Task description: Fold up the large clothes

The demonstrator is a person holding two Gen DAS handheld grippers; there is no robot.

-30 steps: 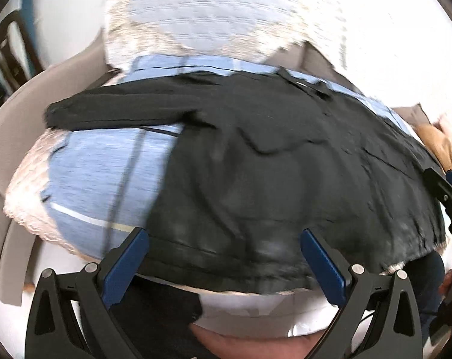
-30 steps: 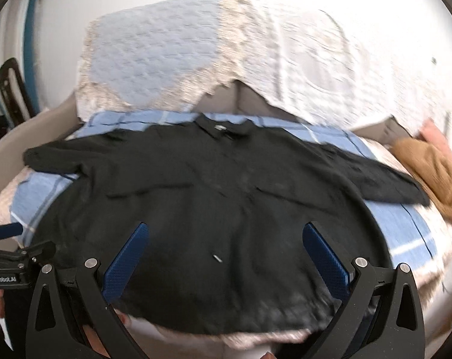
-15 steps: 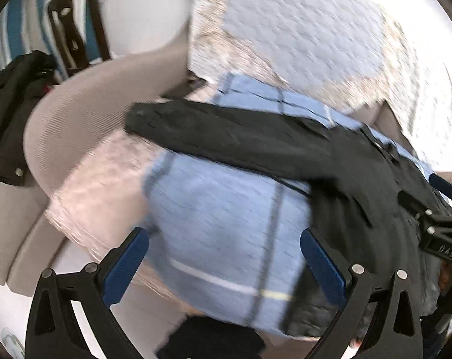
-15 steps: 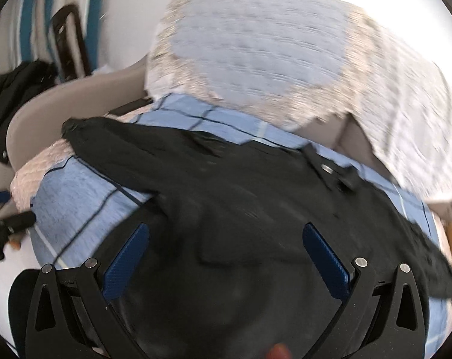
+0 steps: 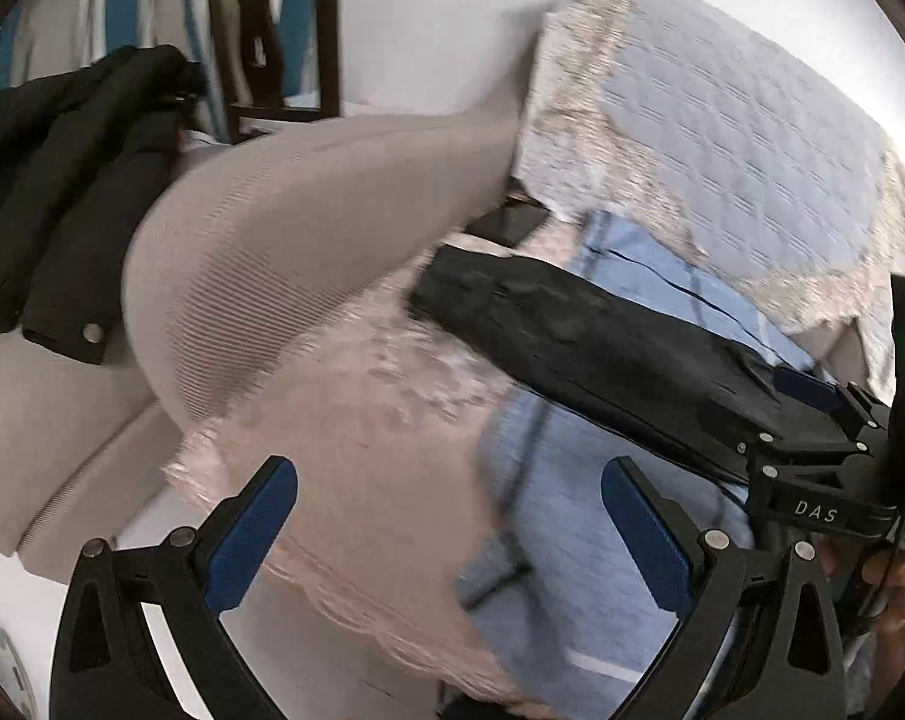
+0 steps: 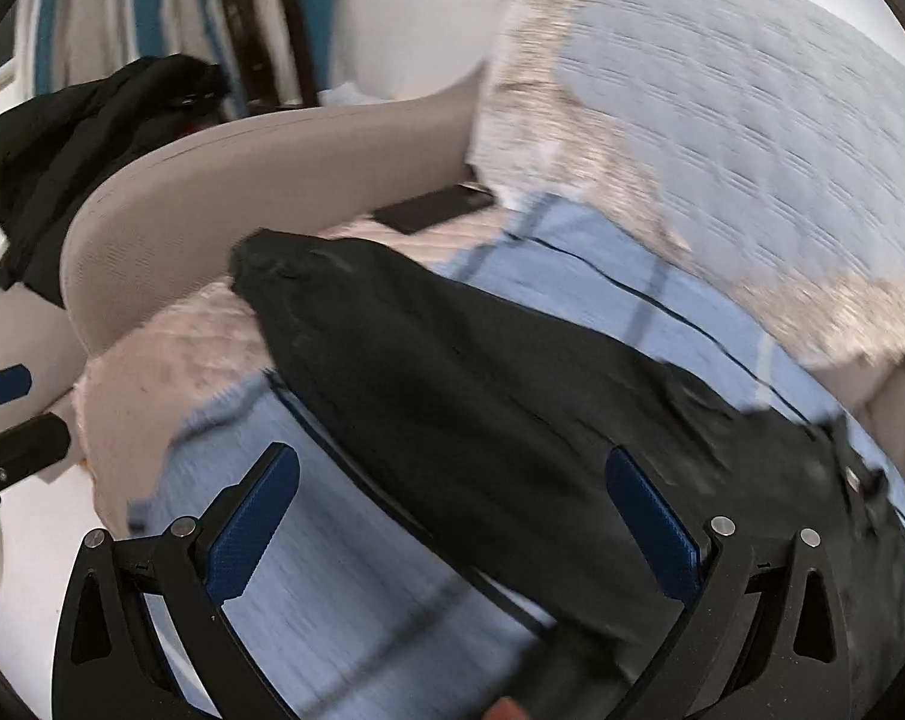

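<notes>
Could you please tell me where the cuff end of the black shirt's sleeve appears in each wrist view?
Left wrist: the sleeve cuff lies just right of centre, in the upper half, beyond the open left gripper.
Right wrist: the sleeve cuff lies left of centre, above the open right gripper.
Shared landmark: the beige armrest curving beside the cuff.

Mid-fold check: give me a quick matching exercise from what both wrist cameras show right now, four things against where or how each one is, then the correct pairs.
Things:
1. black shirt sleeve
2. dark jacket
3. quilted cover
4. left gripper

States:
A. draped over the sofa backrest
B. open, holding nothing
C. stretched across the blue checked blanket
D. bunched up beyond the sofa armrest, far left

Pairs: 1-C, 2-D, 3-A, 4-B
</notes>
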